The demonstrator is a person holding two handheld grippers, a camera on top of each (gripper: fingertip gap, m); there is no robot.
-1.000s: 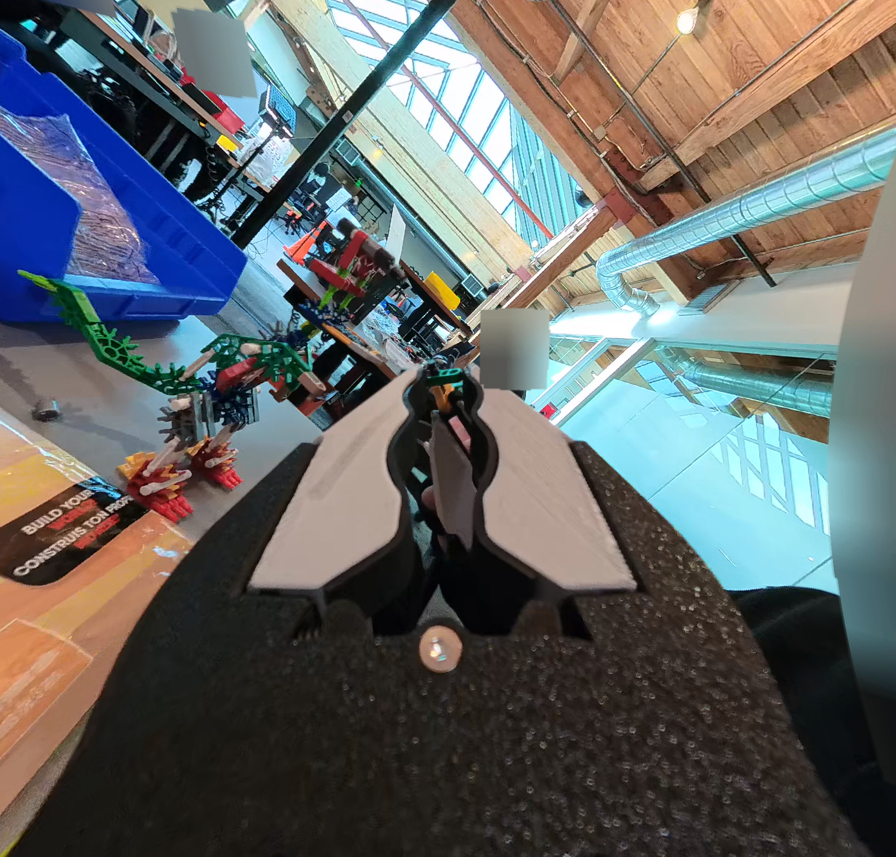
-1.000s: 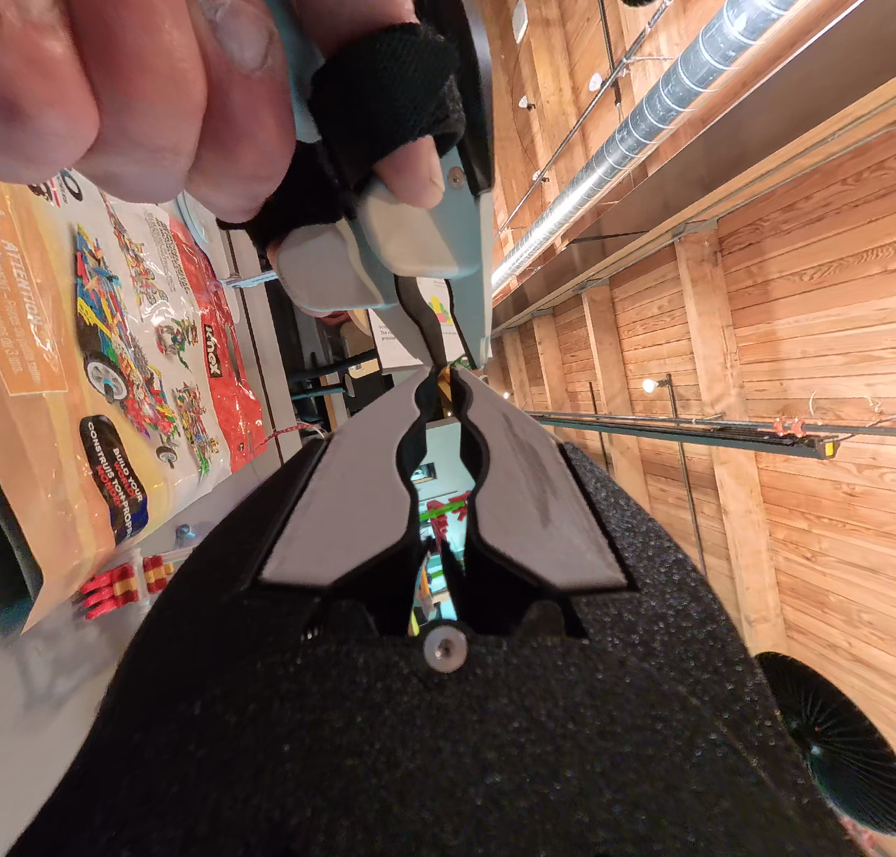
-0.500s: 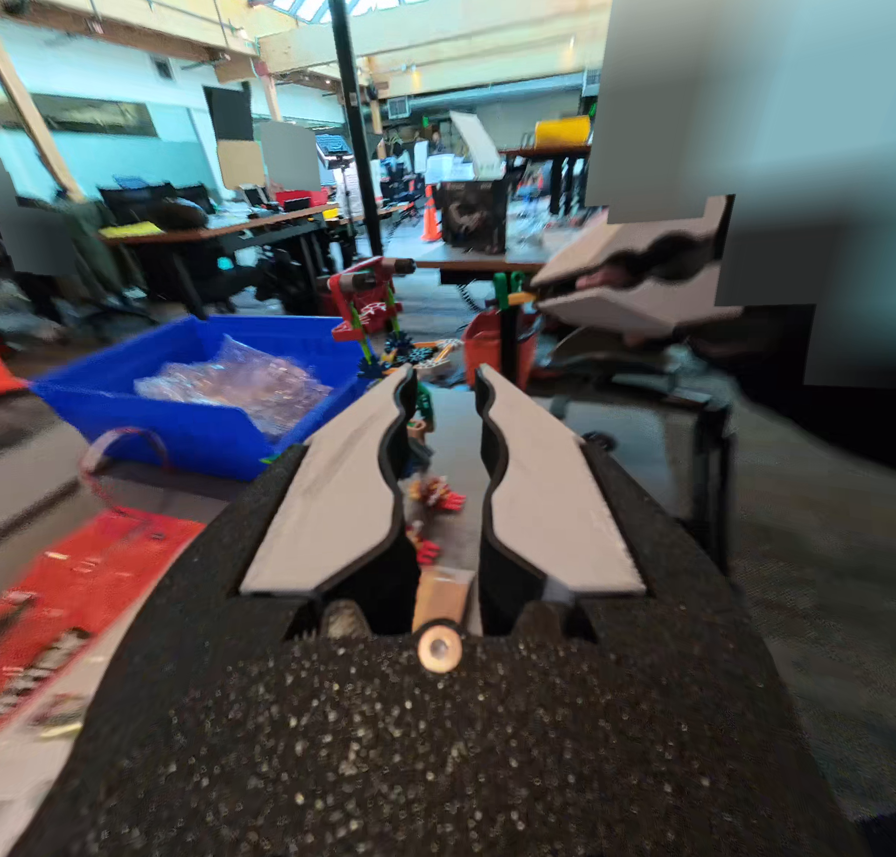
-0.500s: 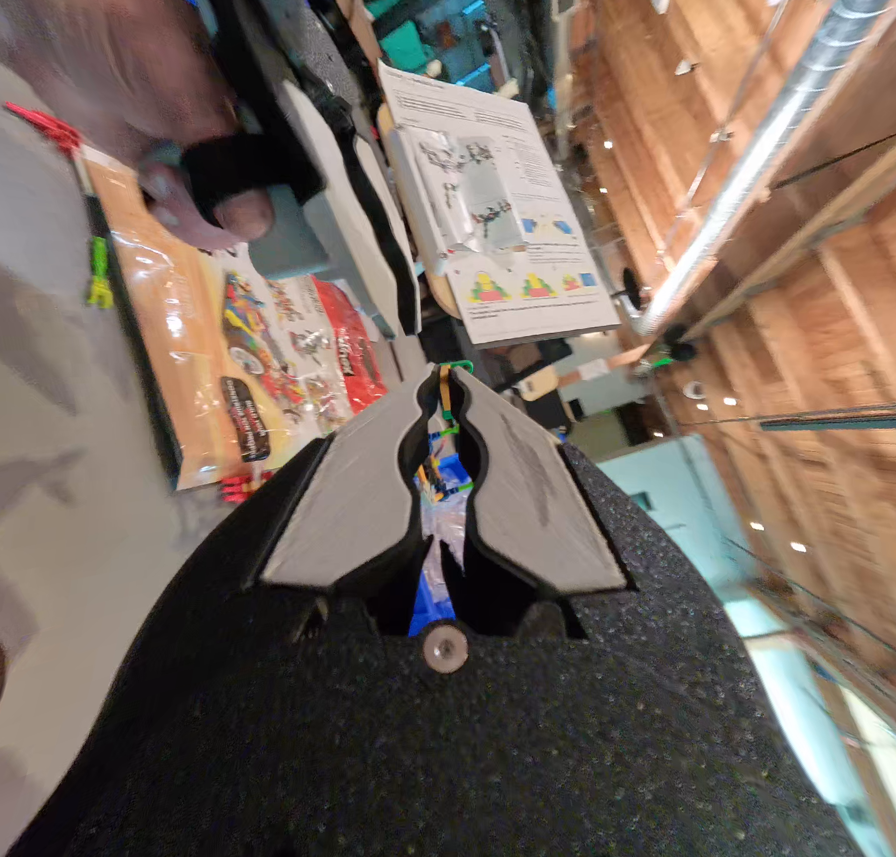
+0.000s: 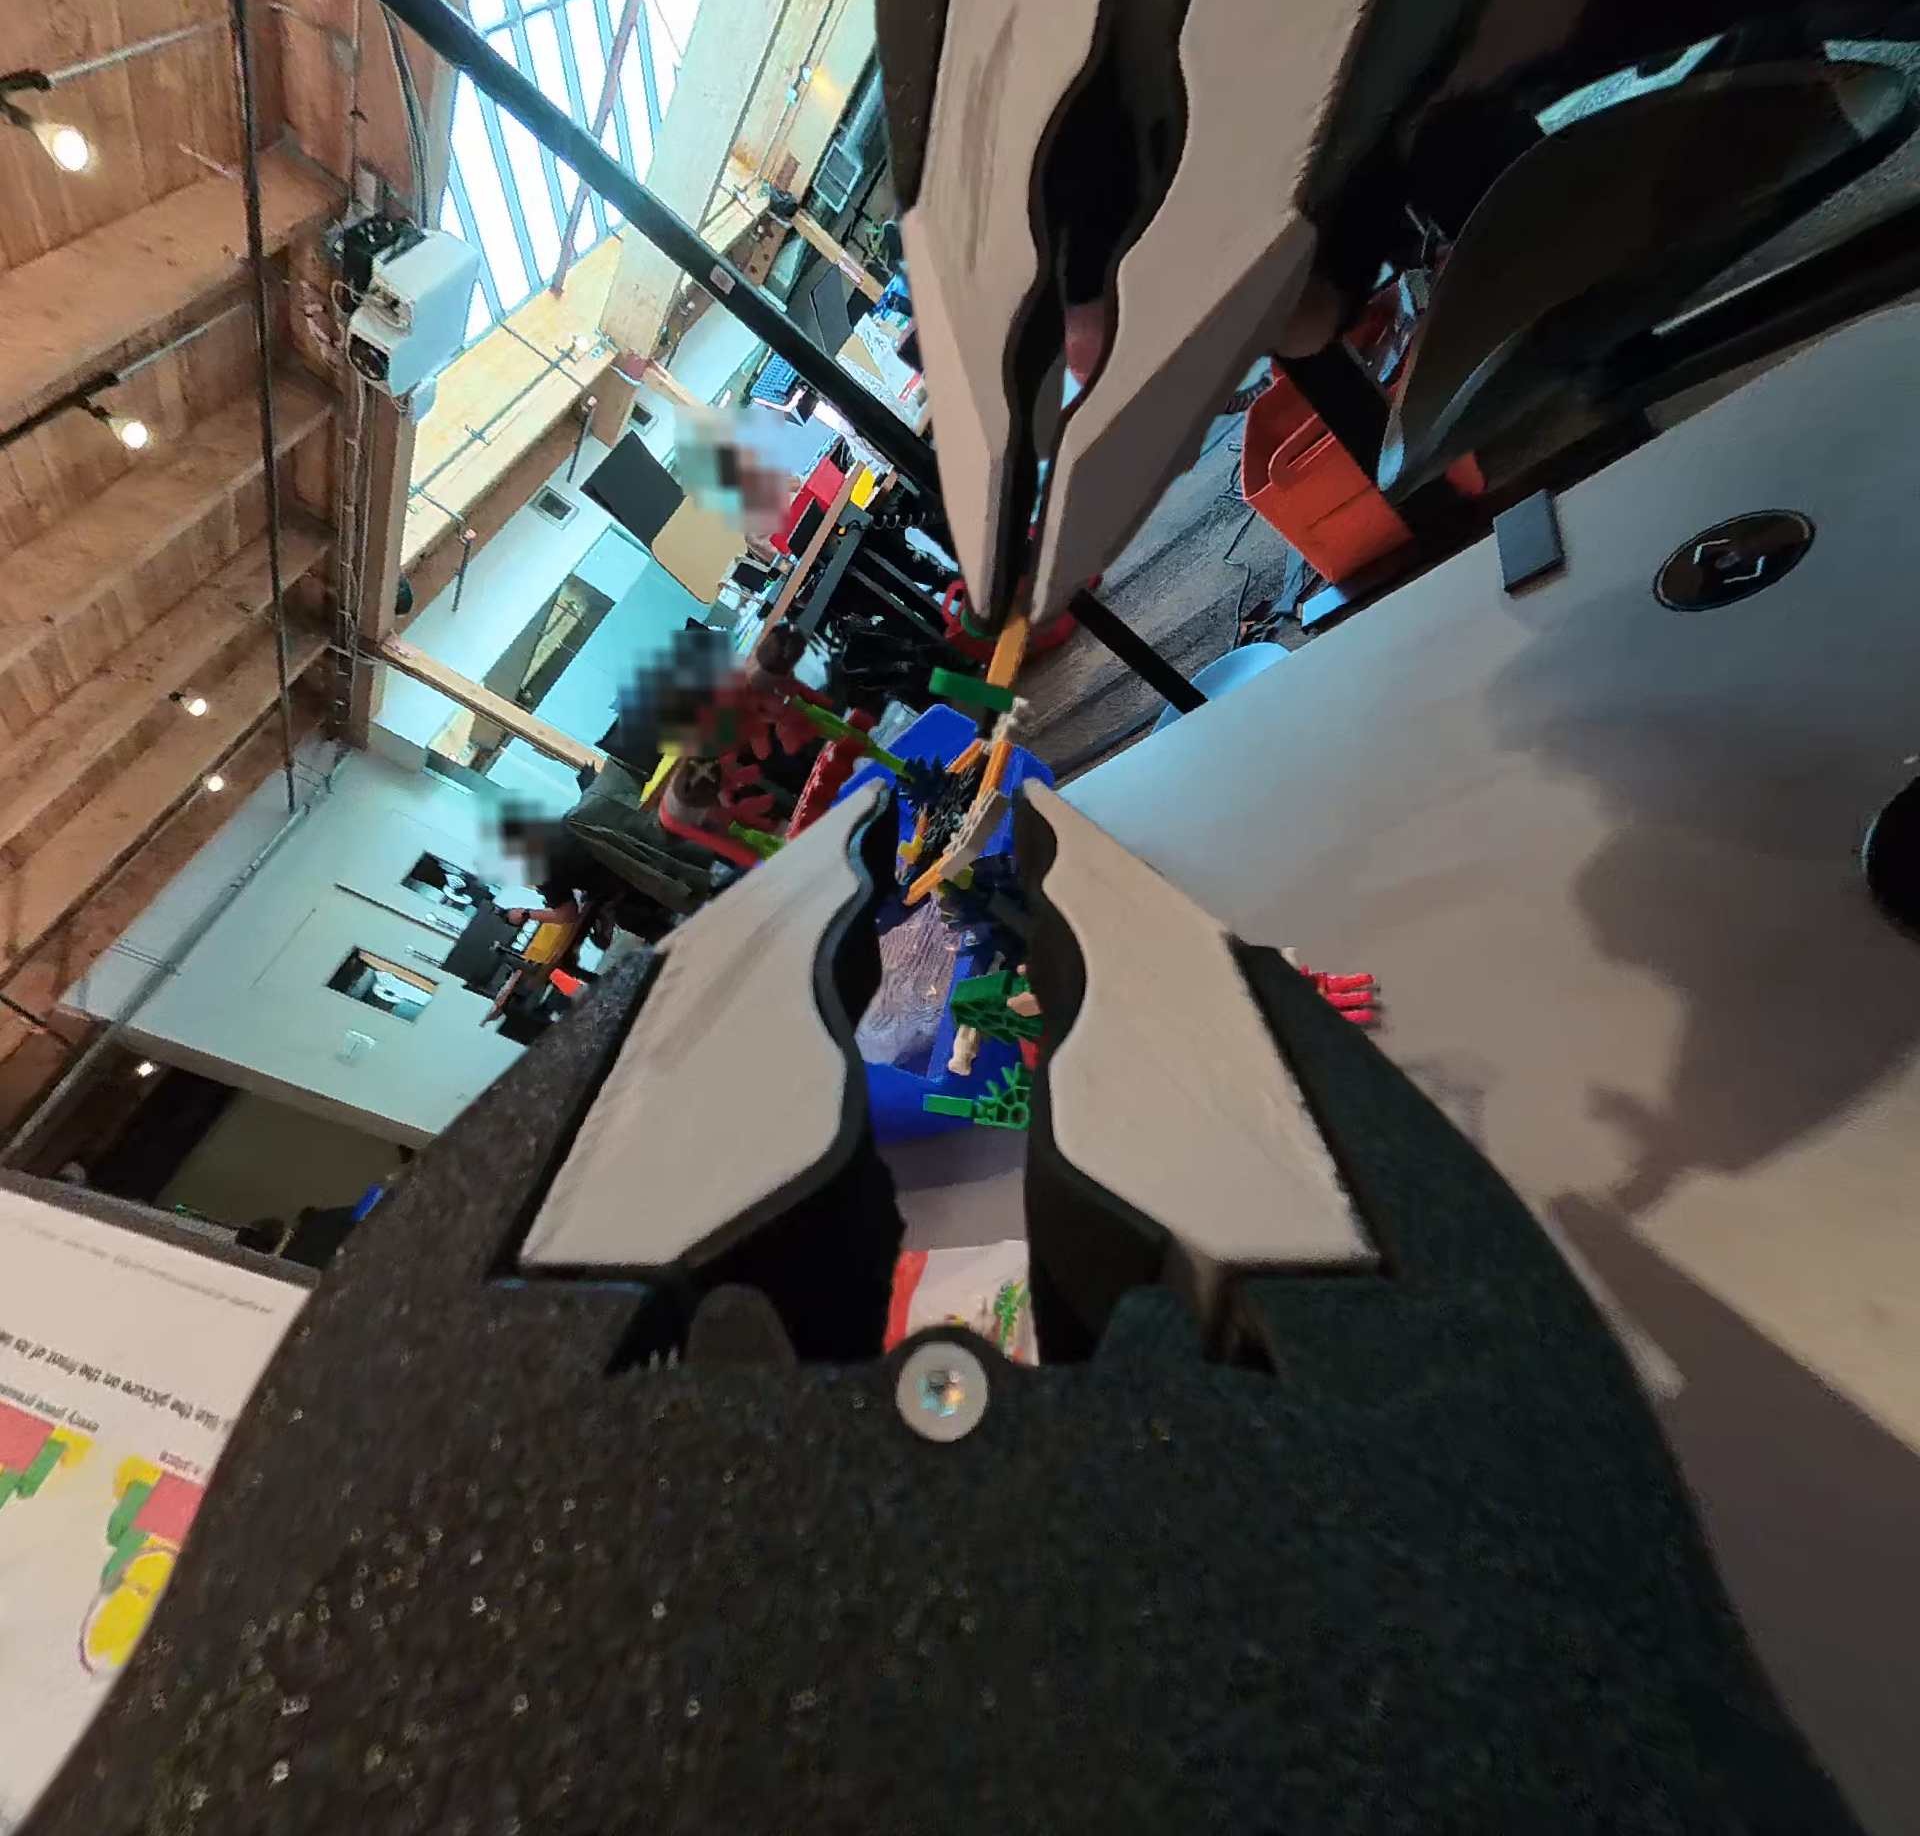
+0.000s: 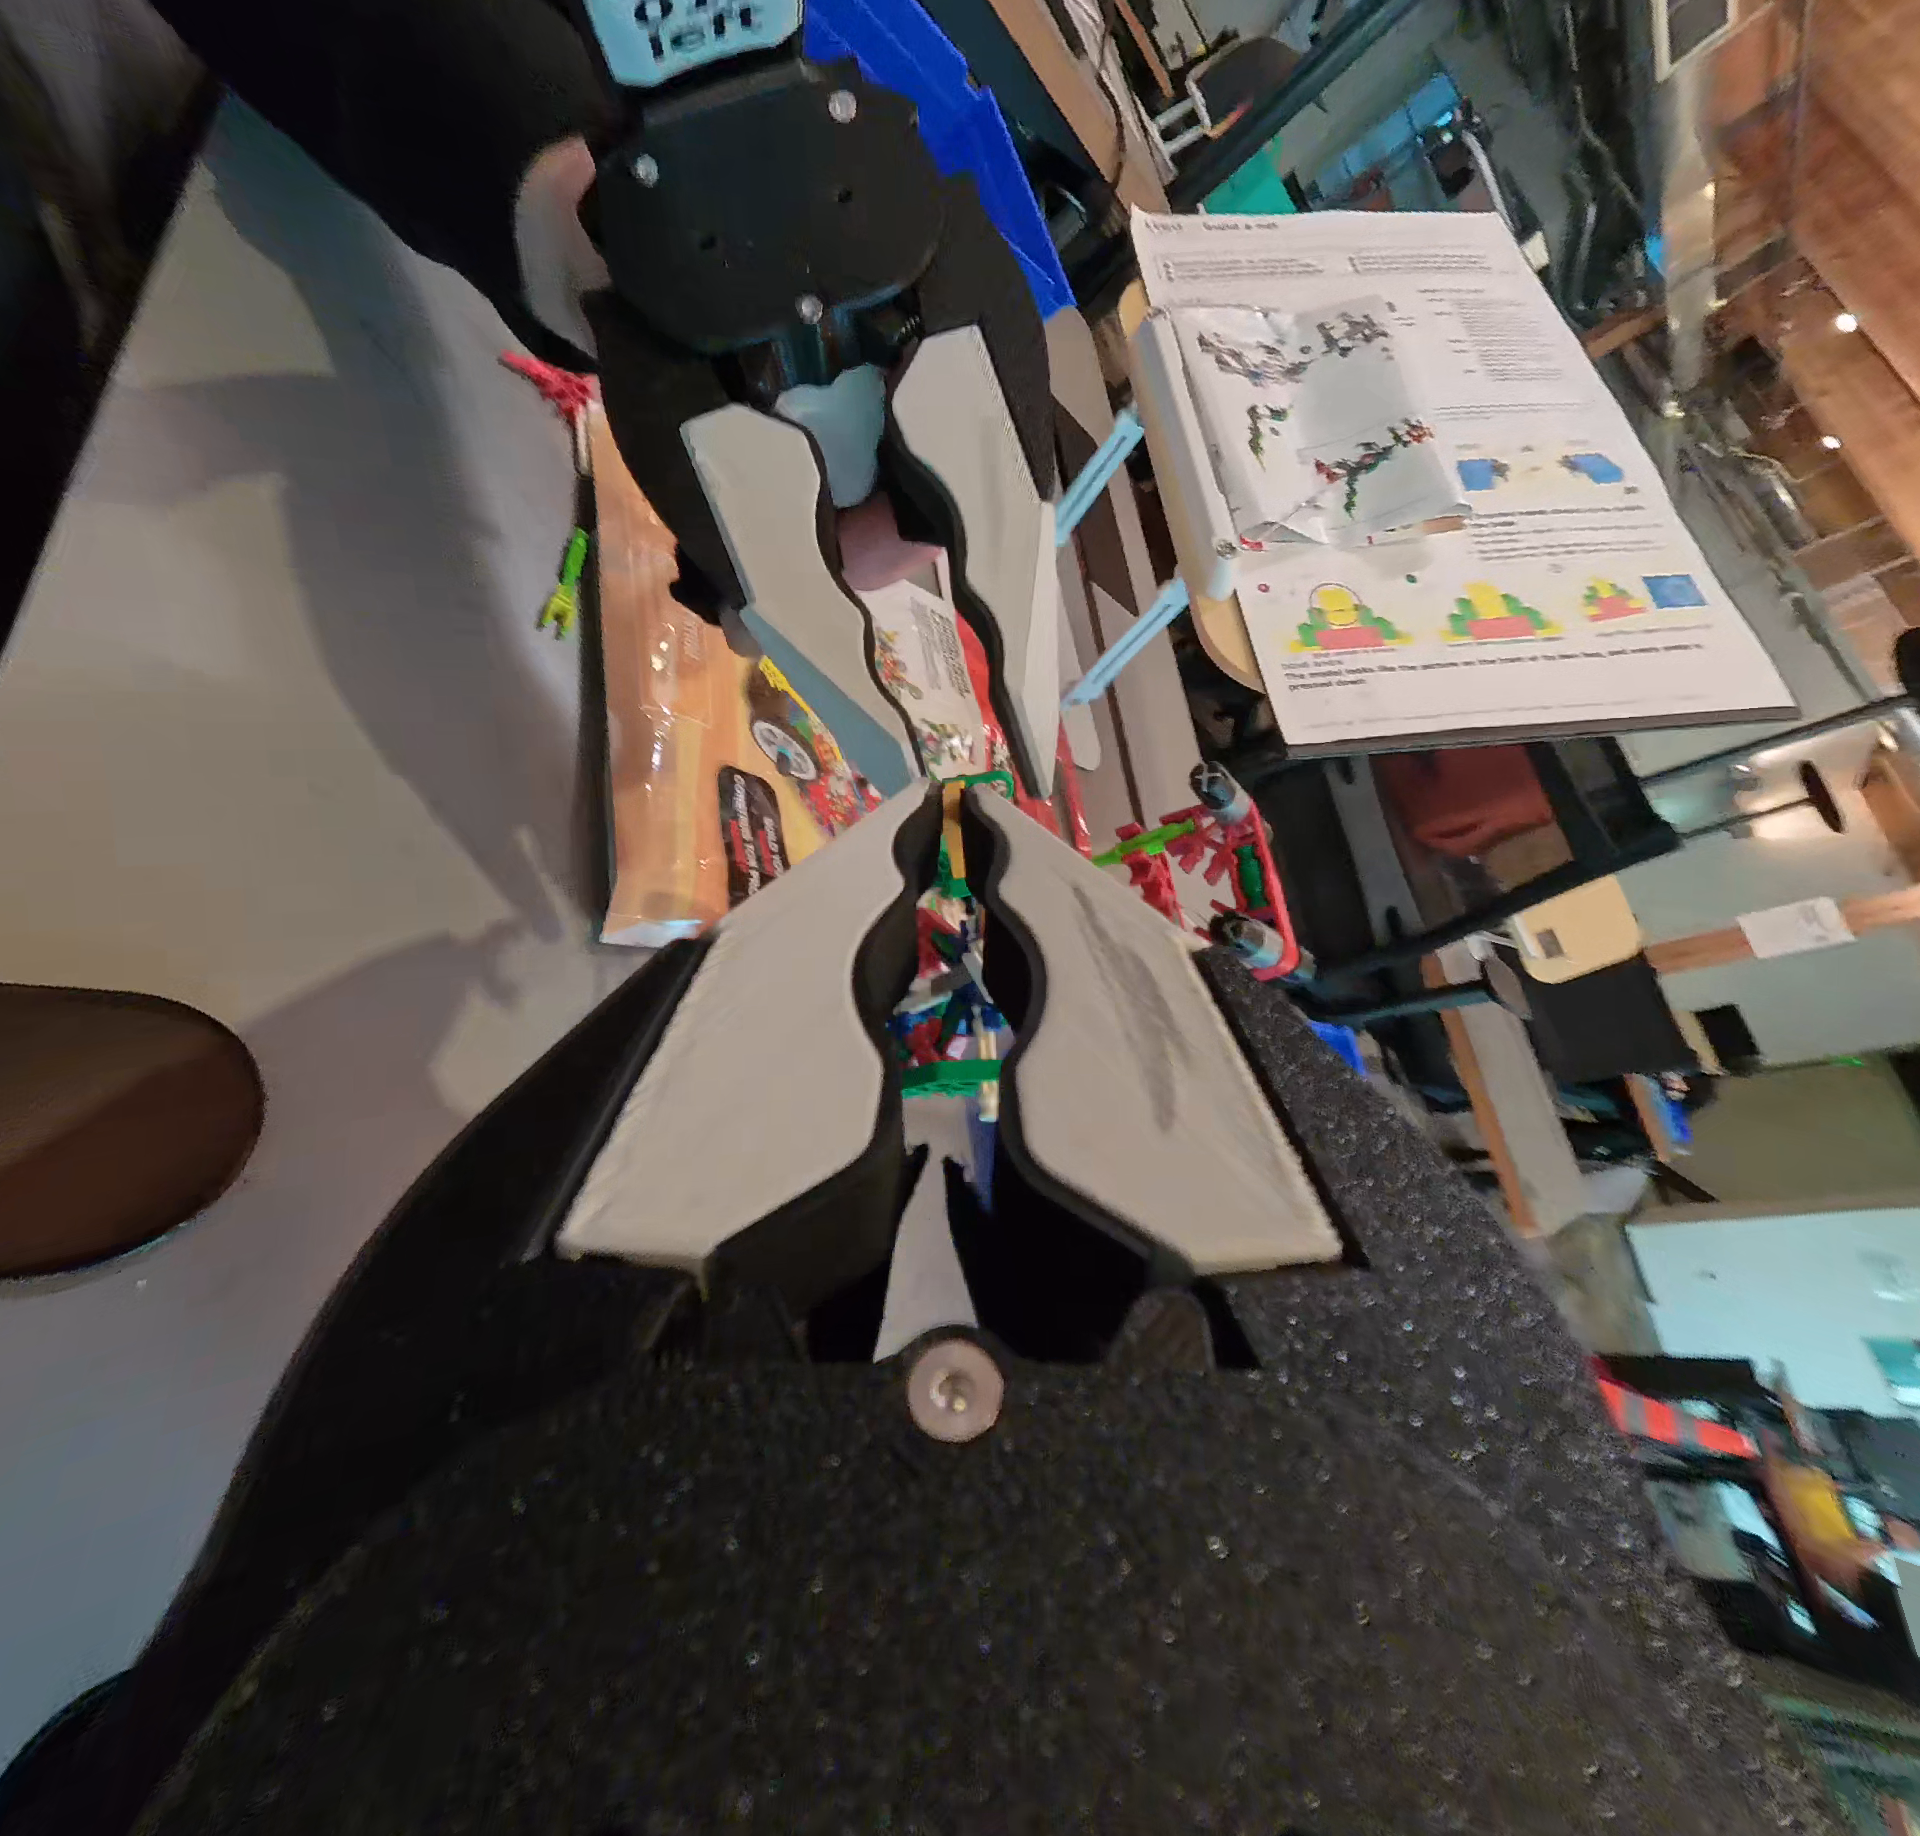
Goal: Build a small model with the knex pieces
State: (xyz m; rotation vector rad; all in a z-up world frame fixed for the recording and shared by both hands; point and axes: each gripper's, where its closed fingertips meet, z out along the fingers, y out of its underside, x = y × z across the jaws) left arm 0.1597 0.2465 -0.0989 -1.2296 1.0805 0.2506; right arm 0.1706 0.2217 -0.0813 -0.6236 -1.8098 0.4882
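My right gripper (image 6: 948, 799) is shut on a thin orange rod (image 6: 951, 818) of a small construction-toy assembly. In the left wrist view it comes in from the top (image 5: 1003, 607), with the rod (image 5: 1003, 643) and a green connector (image 5: 966, 687) sticking out of its tips. My left gripper (image 5: 956, 804) faces it tip to tip. It is open, its jaws either side of the assembly's orange, white and dark spiky parts (image 5: 971, 820). I cannot tell whether they touch. The left gripper also shows in the right wrist view (image 6: 971, 773), with a hand behind it.
A grey table (image 5: 1455, 851) carries a blue bin (image 5: 904, 1090) with a clear bag, red toy pieces (image 5: 1340, 991), an orange toy package (image 6: 686, 747) and a green piece (image 6: 561, 581). A printed sheet on a stand (image 6: 1455, 498) and a red-green model (image 6: 1216, 861) stand at the far edge. Less than 4 cm separates the two grippers' tips.
My left gripper was shut a second ago, opened, and has stayed open. Both views have swung round, and the grippers now meet tip to tip. The right stays shut on the rod.
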